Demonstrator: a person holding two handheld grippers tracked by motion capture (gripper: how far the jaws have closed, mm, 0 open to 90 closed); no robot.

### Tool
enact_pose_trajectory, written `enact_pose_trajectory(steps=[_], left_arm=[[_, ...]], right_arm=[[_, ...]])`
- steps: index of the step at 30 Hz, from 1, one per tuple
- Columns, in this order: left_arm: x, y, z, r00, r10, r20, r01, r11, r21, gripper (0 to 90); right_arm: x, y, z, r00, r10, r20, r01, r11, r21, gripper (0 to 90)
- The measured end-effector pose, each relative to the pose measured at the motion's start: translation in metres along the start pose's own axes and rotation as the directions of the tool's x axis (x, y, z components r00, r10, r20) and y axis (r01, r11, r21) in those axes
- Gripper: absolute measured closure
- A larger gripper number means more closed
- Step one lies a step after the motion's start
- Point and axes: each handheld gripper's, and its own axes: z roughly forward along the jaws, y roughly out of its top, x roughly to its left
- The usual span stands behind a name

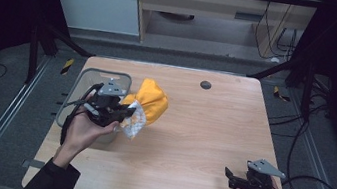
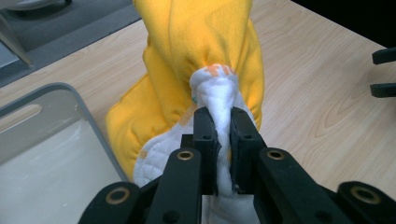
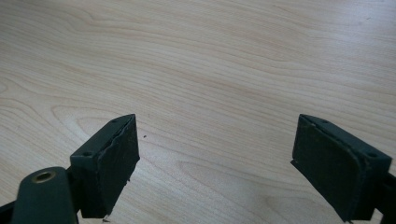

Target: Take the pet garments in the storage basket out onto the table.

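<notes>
Left tool [image 2: 223,135] clamped on white quilted edge of soft yellow fabric garment [image 1: 151,101], beside grey plastic bin [image 1: 76,86] on wooden tabletop [image 1: 201,130]. Limp, light; likely best pinched at bunched fold. Right tool [image 3: 215,163] agape, empty.

Matt pale-wood table [image 1: 201,130], yellow cloth [image 1: 153,100]

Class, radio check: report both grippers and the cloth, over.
Left gripper shut on yellow-and-white cloth, beside grey bin. Right gripper open, idle over table. Nothing blocking.
</notes>
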Motion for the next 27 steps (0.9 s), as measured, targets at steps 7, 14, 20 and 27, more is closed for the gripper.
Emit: enact_pose_trajectory(steps=[7,14,20,27], left_arm=[[-0.006,0.002,0.007,0.9998,0.014,0.013,-0.014,0.9999,0.005,83.0],[-0.013,0.002,0.02,0.999,0.02,0.039,-0.021,0.9996,0.021,83.0],[-0.018,0.003,0.028,0.9981,0.032,0.053,-0.033,0.999,0.029,83.0],[-0.026,0.004,0.041,0.9966,0.039,0.073,-0.042,0.9984,0.038,83.0]], right_arm=[[0.0,0.0,0.0,1.0,-0.002,0.002,0.002,1.0,-0.002,14.4],[-0.001,0.0,0.0,1.0,-0.003,0.009,0.003,1.0,-0.009,14.2],[-0.001,0.0,-0.001,0.9999,-0.008,0.009,0.008,1.0,-0.008,14.2],[-0.002,-0.001,-0.002,0.9999,0.002,0.014,-0.002,1.0,-0.011,14.3]])
